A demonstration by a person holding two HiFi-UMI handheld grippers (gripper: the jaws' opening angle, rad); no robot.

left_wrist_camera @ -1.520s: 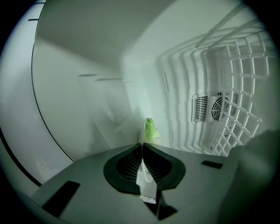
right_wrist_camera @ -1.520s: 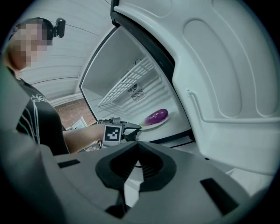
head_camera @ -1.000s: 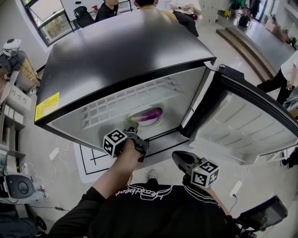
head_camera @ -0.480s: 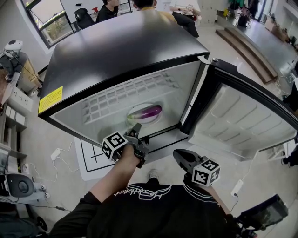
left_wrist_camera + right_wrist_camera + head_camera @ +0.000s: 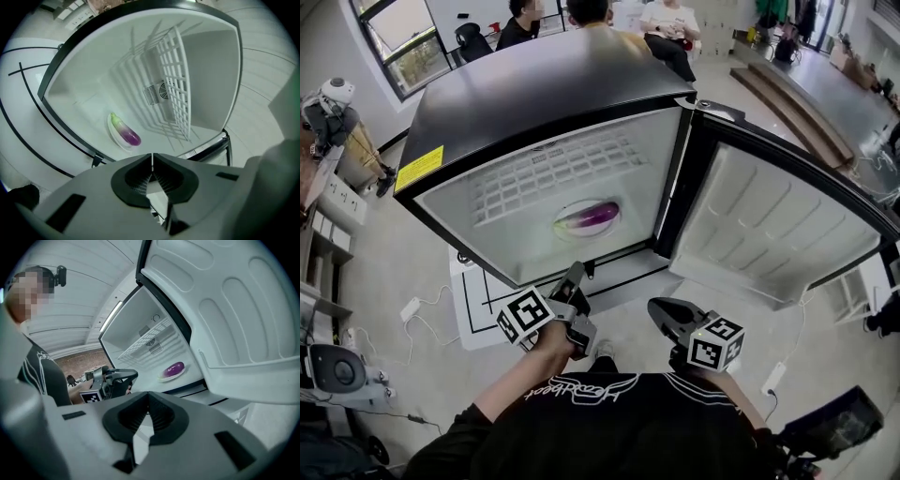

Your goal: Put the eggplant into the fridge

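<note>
Office floor surrounds the open fridge (image 5: 544, 103). Ahead of the left hand-held gripper (image 5: 575, 277), jaws closing on nothing, the eggplant (image 5: 592, 217) lies on a plate (image 5: 581, 203) inside. The right hand-held gripper (image 5: 656, 307), shut and empty, is beside the door (image 5: 769, 225): best swing that closed, keeping both clear.

Pale glossy floor (image 5: 403, 253) all round, pretty bright. Big dark-framed window (image 5: 394, 37) top left, black office chair (image 5: 473, 39) near it. Wide steps (image 5: 787, 98) top right. White mat (image 5: 473, 323) with black lines, white power strip (image 5: 410, 308) just beside it
</note>
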